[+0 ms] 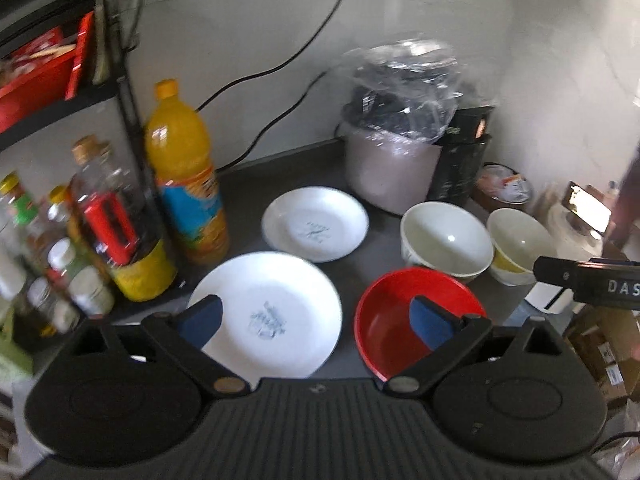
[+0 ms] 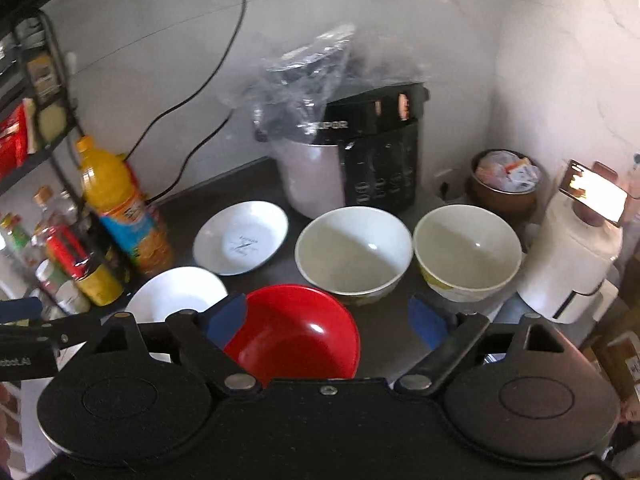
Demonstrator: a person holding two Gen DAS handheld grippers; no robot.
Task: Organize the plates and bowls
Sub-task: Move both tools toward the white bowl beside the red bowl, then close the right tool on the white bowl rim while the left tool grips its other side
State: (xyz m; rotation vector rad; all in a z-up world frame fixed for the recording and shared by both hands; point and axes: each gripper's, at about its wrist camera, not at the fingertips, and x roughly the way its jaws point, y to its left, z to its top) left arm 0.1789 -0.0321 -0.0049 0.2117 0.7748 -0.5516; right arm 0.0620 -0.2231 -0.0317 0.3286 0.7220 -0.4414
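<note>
On the dark counter lie two white plates: a near one (image 1: 276, 312) (image 2: 176, 292) and a far one (image 1: 316, 222) (image 2: 240, 238). A red bowl (image 1: 396, 316) (image 2: 300, 332) sits in front, with two cream bowls behind it: a left one (image 1: 446, 238) (image 2: 354, 254) and a right one (image 1: 520, 244) (image 2: 466, 252). My left gripper (image 1: 316, 324) is open and empty, above the near plate and red bowl. My right gripper (image 2: 328, 318) is open and empty, above the red bowl.
Bottles, among them an orange juice bottle (image 1: 186, 176) (image 2: 124, 216), stand at the left by a black shelf rack (image 1: 60, 92). A rice cooker under plastic (image 1: 392, 148) (image 2: 316, 152) and a black box (image 2: 380, 156) stand at the back wall. A white appliance (image 2: 572, 256) stands right.
</note>
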